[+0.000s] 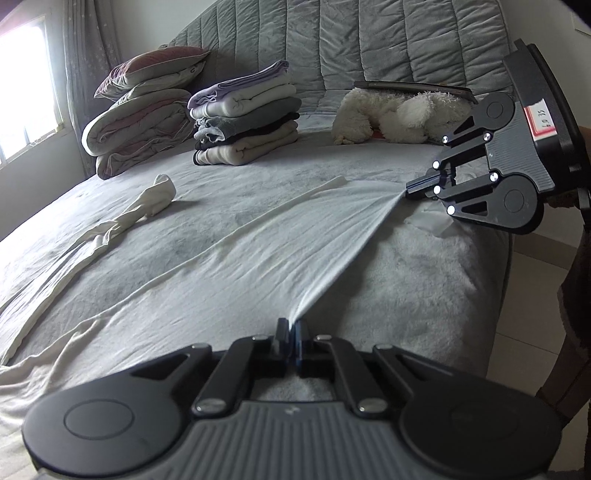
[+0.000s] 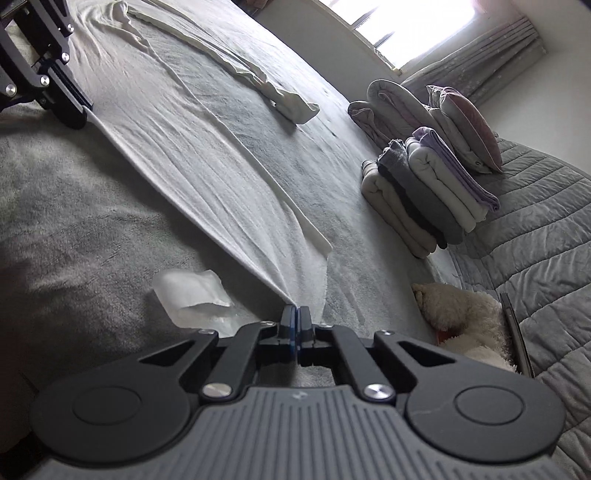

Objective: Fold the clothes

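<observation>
1. A grey plush bed [image 1: 406, 280] with a quilted headboard [image 1: 332, 44]; a bright window [image 2: 399, 22] with a curtain [image 2: 491, 55].
2. One white garment [image 1: 207, 251] spread flat on the bed; one stack of folded clothes [image 1: 243, 114]; one fluffy toy [image 1: 399, 114].
3. Left gripper [image 1: 293, 326] and right gripper [image 2: 296, 314] each clamped tight on the garment's near edge, stretched taut between them.

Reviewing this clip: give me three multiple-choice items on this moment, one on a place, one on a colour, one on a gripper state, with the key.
1. Where is the stack of folded clothes?
A. On the bed, beside the pillows
B. On the floor
C. On a chair

2. What colour is the thin stretched garment?
A. Red
B. White
C. Black

3. The left gripper and right gripper are:
A. Both open
B. One open
C. Both shut on the garment

Key: 1 A, it stands beside the stacked pillows; 2 B, pale fabric; 3 C, cloth runs taut between both.
</observation>
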A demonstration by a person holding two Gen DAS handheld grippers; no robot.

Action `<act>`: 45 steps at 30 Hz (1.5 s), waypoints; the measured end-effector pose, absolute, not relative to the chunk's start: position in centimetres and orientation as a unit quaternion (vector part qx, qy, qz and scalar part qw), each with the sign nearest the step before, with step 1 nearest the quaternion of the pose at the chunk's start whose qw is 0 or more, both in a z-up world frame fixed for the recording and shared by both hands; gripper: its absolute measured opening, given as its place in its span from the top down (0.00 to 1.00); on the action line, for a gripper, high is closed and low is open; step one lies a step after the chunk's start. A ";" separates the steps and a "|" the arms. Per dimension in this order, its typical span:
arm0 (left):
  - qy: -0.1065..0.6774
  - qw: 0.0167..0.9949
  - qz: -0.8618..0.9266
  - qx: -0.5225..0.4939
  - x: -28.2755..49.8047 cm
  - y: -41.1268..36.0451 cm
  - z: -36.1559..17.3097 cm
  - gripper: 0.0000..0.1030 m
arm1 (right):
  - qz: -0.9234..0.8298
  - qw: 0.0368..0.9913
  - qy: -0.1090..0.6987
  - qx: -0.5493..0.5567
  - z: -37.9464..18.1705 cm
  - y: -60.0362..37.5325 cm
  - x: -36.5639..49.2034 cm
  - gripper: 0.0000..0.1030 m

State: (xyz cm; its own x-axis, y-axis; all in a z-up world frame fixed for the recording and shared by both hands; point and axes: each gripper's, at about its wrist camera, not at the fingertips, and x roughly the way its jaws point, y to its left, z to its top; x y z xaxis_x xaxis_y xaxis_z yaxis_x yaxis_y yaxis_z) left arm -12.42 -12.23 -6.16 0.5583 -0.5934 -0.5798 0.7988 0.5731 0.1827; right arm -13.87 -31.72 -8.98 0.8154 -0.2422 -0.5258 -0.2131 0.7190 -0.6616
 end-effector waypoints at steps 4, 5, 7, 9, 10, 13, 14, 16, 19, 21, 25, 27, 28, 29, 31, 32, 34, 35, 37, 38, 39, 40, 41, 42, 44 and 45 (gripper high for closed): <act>0.259 0.846 -0.426 0.190 -12.0 -11.4 -5.5 0.89 | -0.015 0.877 0.312 -0.366 -8.5 -32.4 -13.8 0.95; 0.268 0.846 -0.426 0.176 -11.9 -11.0 -5.2 0.88 | -0.020 0.875 0.312 -0.369 -8.4 -32.6 -13.8 0.95; 0.277 0.850 -0.421 0.152 -11.5 -10.1 -4.8 0.83 | -0.032 0.874 0.315 -0.370 -8.3 -33.0 -13.7 0.91; 0.274 0.858 -0.412 0.140 -11.2 -9.2 -4.4 0.69 | -0.049 0.873 0.318 -0.366 -8.1 -33.7 -13.5 0.86; 0.270 0.865 -0.402 0.134 -11.0 -8.6 -4.1 0.67 | -0.061 0.874 0.318 -0.363 -7.9 -34.1 -13.4 0.86; 0.266 0.880 -0.374 0.124 -10.2 -7.0 -3.6 0.67 | -0.088 0.878 0.313 -0.351 -7.2 -34.8 -12.8 0.85; 0.266 0.885 -0.364 0.118 -9.8 -6.4 -3.4 0.67 | -0.096 0.880 0.311 -0.347 -7.0 -34.9 -12.6 0.81; 0.265 0.893 -0.345 0.112 -9.0 -5.3 -3.2 0.67 | -0.103 0.883 0.303 -0.342 -6.7 -34.6 -12.1 0.67; 0.264 0.905 -0.317 0.105 -7.8 -3.8 -3.0 0.65 | -0.106 0.888 0.295 -0.336 -6.3 -33.9 -11.5 0.60; 0.262 0.911 -0.301 0.103 -7.2 -3.0 -3.1 0.63 | -0.101 0.890 0.292 -0.335 -6.1 -33.2 -11.1 0.60; 0.284 0.913 -0.274 0.103 -6.0 -1.7 -4.1 0.58 | -0.089 0.890 0.285 -0.344 -5.9 -31.6 -10.3 0.60; 0.302 0.910 -0.266 0.099 -5.7 -1.2 -4.7 0.58 | -0.080 0.891 0.281 -0.347 -5.7 -30.8 -10.0 0.60; 0.311 0.908 -0.265 0.093 -5.7 -1.0 -4.9 0.58 | -0.075 0.892 0.280 -0.347 -5.7 -30.4 -9.9 0.59; 0.320 0.905 -0.264 0.087 -5.6 -0.8 -5.1 0.58 | -0.071 0.893 0.278 -0.348 -5.6 -30.1 -9.8 0.58; 0.317 0.908 -0.263 0.080 -5.9 -0.6 -4.8 0.58 | -0.064 0.894 0.276 -0.346 -5.5 -29.4 -9.5 0.57; 0.313 0.909 -0.263 0.076 -6.0 -0.4 -4.6 0.58 | -0.061 0.896 0.275 -0.344 -5.4 -29.0 -9.4 0.56; 0.305 0.913 -0.262 0.070 -6.4 -0.2 -4.1 0.55 | -0.052 0.897 0.275 -0.342 -5.2 -28.2 -9.0 0.56; 0.301 0.914 -0.262 0.066 -6.5 -0.1 -3.9 0.53 | -0.048 0.898 0.275 -0.340 -5.1 -27.8 -8.8 0.56; 0.294 0.919 -0.257 0.060 -6.6 0.1 -3.3 0.48 | -0.038 0.900 0.274 -0.338 -4.8 -26.9 -8.4 0.56; 0.291 0.922 -0.250 0.057 -6.3 0.0 -2.9 0.47 | -0.034 0.901 0.272 -0.336 -4.5 -26.4 -8.1 0.56; 0.288 0.925 -0.242 0.054 -6.1 0.0 -2.5 0.46 | -0.029 0.903 0.270 -0.334 -4.2 -26.0 -7.8 0.55; 0.282 0.928 -0.237 0.051 -5.9 0.0 -1.9 0.46 | -0.026 0.905 0.267 -0.329 -3.9 -25.7 -7.4 0.54; 0.273 0.932 -0.232 0.049 -5.6 0.0 -1.3 0.44 | -0.024 0.909 0.265 -0.322 -3.6 -25.5 -7.0 0.53; 0.264 0.937 -0.226 0.047 -5.3 0.1 -0.7 0.41 | -0.021 0.914 0.263 -0.307 -3.1 -25.2 -6.6 0.53; 0.252 0.942 -0.219 0.041 -4.6 0.3 0.3 0.38 | -0.020 0.924 0.261 -0.280 -2.2 -24.9 -5.6 0.52; 0.246 0.944 -0.216 0.034 -4.1 0.6 0.6 0.37 | -0.021 0.927 0.261 -0.268 -1.8 -24.7 -5.0 0.52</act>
